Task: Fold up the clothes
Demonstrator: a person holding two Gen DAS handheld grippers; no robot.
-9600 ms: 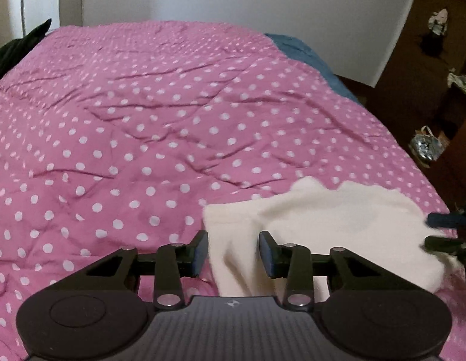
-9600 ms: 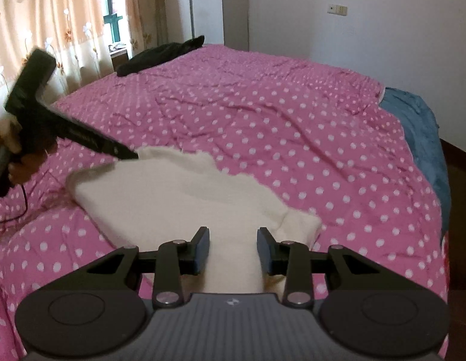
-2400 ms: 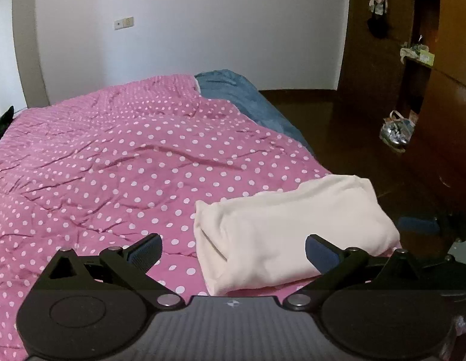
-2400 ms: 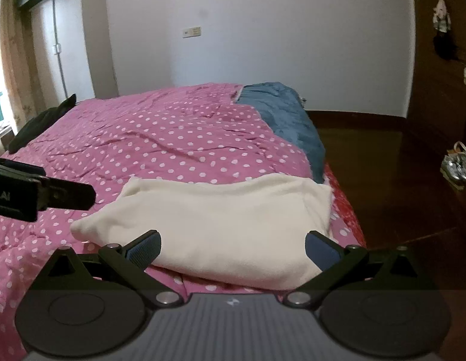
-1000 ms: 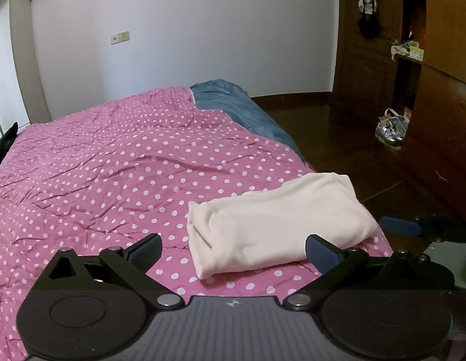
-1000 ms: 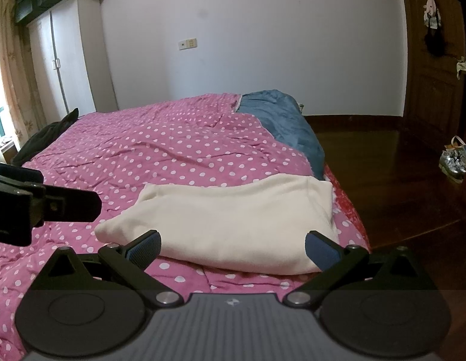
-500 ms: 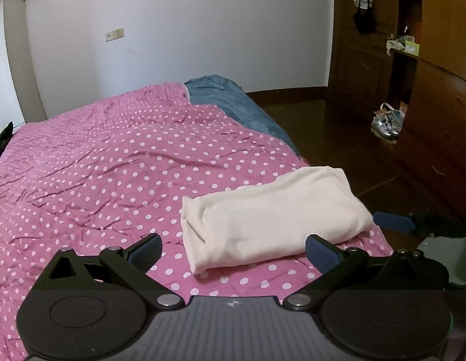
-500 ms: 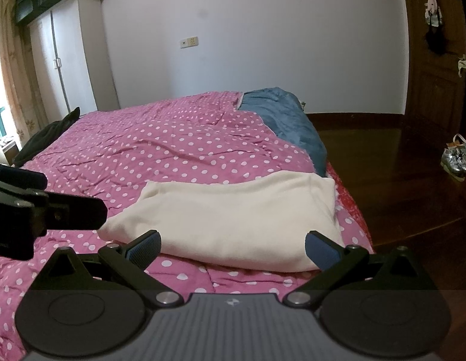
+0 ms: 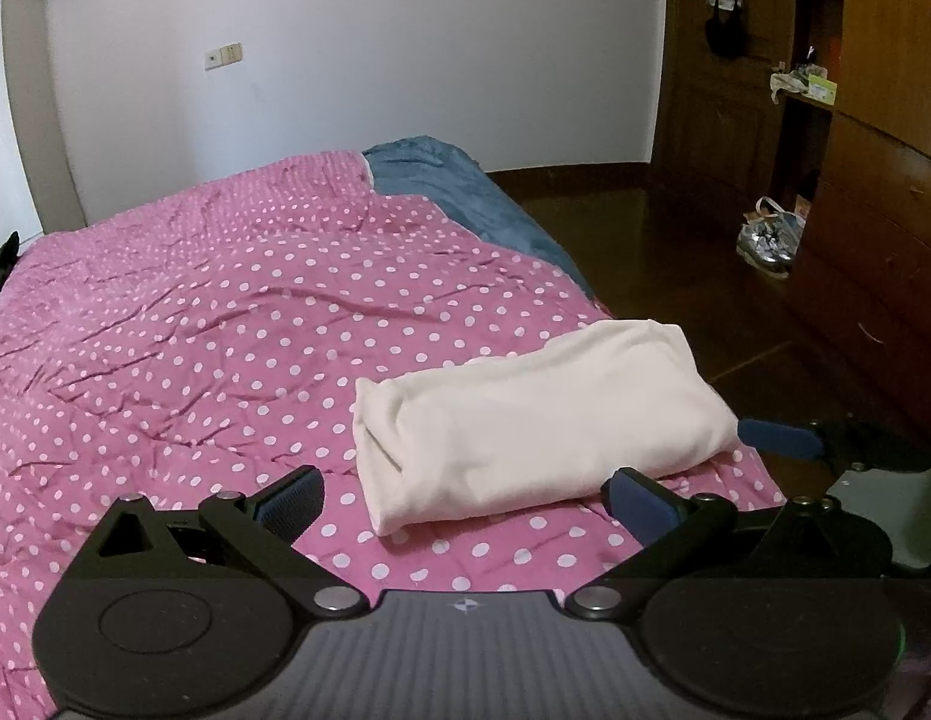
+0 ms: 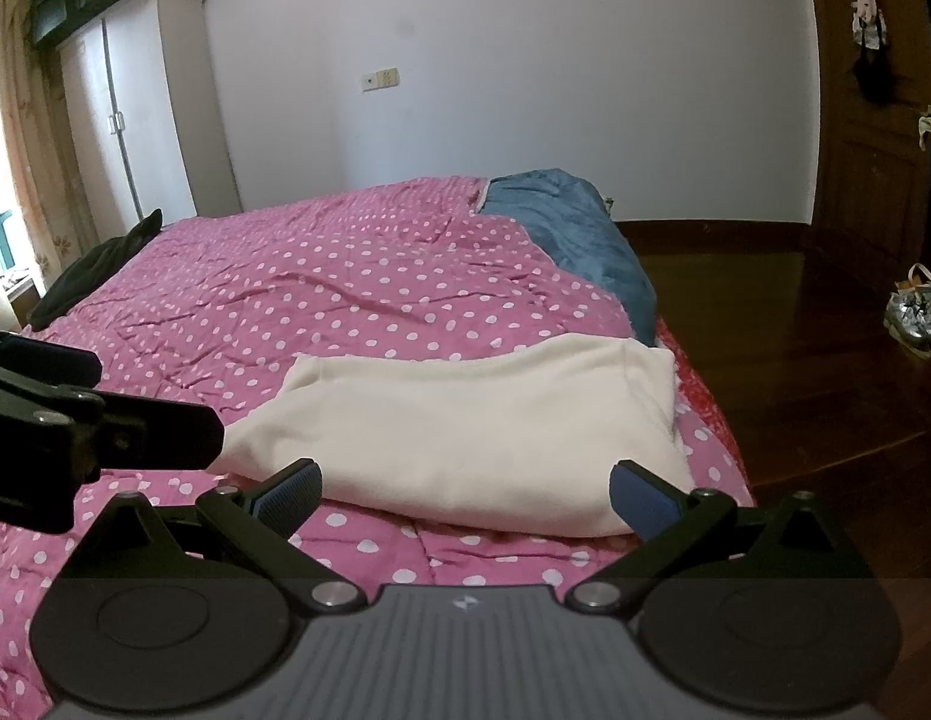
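A cream garment (image 9: 537,420) lies folded into a thick rectangle on the pink polka-dot bedspread (image 9: 195,330), near the bed's right front corner. It also shows in the right wrist view (image 10: 465,426). My left gripper (image 9: 465,498) is open and empty, held back just short of the garment's near edge. My right gripper (image 10: 465,492) is open and empty in front of the garment. The left gripper's body (image 10: 93,426) shows at the left of the right wrist view. A right gripper fingertip (image 9: 777,438) shows beside the garment's right end.
A blue blanket (image 10: 579,234) lies at the far right corner of the bed. A dark garment (image 10: 93,270) lies at the far left edge. Dark wooden floor (image 10: 795,348) and a pair of shoes (image 9: 765,240) are right of the bed. A wardrobe (image 10: 135,120) stands at the left.
Both grippers have drawn back a little from the folded garment, which lies still. Long before, both jaws were narrower and over the unfolded garment.
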